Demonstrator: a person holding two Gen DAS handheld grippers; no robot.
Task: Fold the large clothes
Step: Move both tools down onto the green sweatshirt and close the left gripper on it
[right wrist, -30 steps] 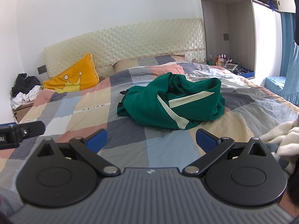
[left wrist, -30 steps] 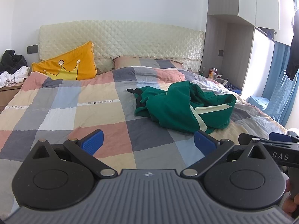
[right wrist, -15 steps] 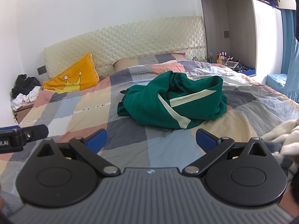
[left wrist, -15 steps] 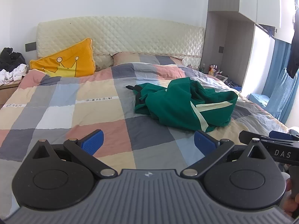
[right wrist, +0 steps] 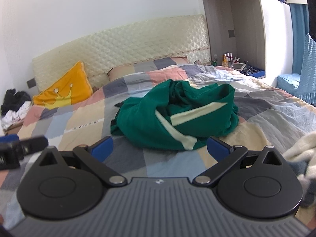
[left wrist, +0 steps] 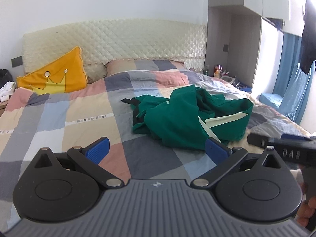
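Observation:
A green garment (left wrist: 189,116) with pale stripes lies crumpled in a heap on the checked bedspread (left wrist: 79,116), right of the bed's middle. The same green garment (right wrist: 173,116) fills the centre of the right wrist view. My left gripper (left wrist: 156,148) hovers open above the near part of the bed, short of the heap, holding nothing. My right gripper (right wrist: 160,147) is also open and empty, just in front of the heap's near edge. Each gripper shows at the edge of the other's view.
A yellow crown pillow (left wrist: 55,79) leans on the quilted headboard (left wrist: 118,45) at the back left. Clothes are piled on a side table (right wrist: 13,106) at the left. A white fluffy blanket (right wrist: 300,150) lies at the right. Cabinets and blue curtains (left wrist: 292,90) flank the bed's right side.
Both grippers have moved forward over the bed toward the green garment, which now looks larger and closer. Both stay open and empty.

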